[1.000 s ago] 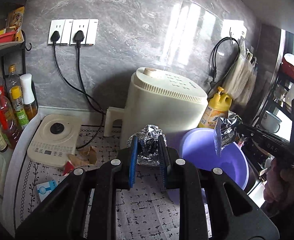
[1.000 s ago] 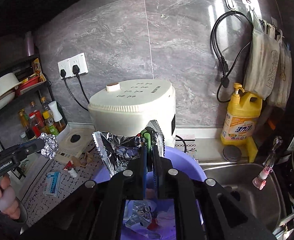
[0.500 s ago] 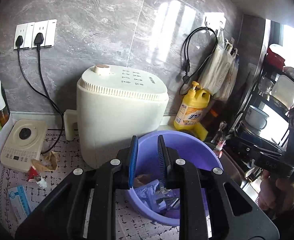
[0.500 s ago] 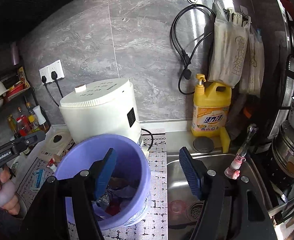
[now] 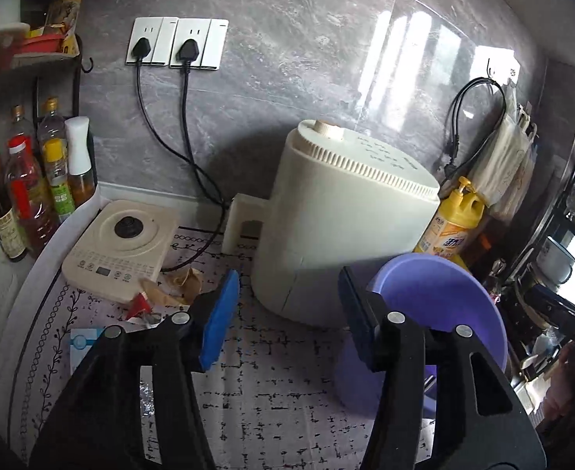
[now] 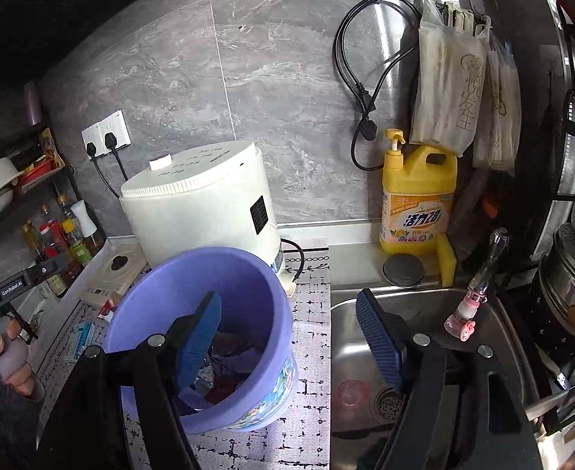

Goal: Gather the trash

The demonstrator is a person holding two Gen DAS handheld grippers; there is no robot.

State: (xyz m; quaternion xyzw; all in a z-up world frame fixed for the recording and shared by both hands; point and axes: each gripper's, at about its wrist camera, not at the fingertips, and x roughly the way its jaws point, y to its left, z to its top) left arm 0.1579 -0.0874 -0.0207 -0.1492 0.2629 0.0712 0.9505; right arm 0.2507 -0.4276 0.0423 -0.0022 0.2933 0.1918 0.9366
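A purple bucket (image 6: 256, 293) stands on the patterned counter mat and holds foil and wrapper scraps (image 6: 217, 372); it also shows in the left wrist view (image 5: 444, 293). My left gripper (image 5: 287, 313) is open and empty above the mat, left of the bucket. Crumpled brown paper and a red scrap (image 5: 166, 293) and a small blue-and-white packet (image 5: 84, 346) lie on the mat by the induction base. My right gripper (image 6: 287, 340) is open and empty, hovering over the bucket's right rim and the sink edge.
A white appliance (image 5: 346, 215) stands behind the bucket. An induction base (image 5: 123, 246) and bottles (image 5: 25, 196) are at the left. A steel sink (image 6: 424, 352), a yellow detergent jug (image 6: 416, 203) and a pot rack (image 6: 569, 274) are at the right.
My left gripper let the foil ball go into the bucket, opened wide and swung back left. My right gripper dropped its foil wrapper into the bucket, opened and stays there.
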